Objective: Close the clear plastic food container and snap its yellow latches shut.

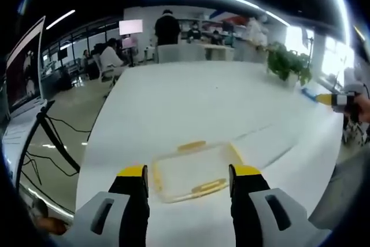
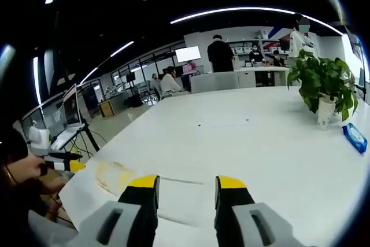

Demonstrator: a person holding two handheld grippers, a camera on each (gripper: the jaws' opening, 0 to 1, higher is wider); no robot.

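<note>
I am holding my left tool low in the left gripper view, its two yellow-tipped jaws standing apart and released, gripping nothing. Between them, a little beyond the tips, the clear plastic food container is lying flat on the white desk, in the lower middle of the frame. One yellow latch is showing on its far edge and another yellow latch on its near edge. At the right edge of that frame my right tool is coming in, held in a hand.

In the right gripper view my right tool is rising from the bottom centre, its jaws also apart and released over bare desk. The container is showing faintly at the lower left, blurred, just beside the left jaw. At the left edge my left tool is hanging near it, held in a hand.

A potted plant is standing at the right of the frame, with a blue packet lying near it. People are sitting and standing at the back of the room.
</note>
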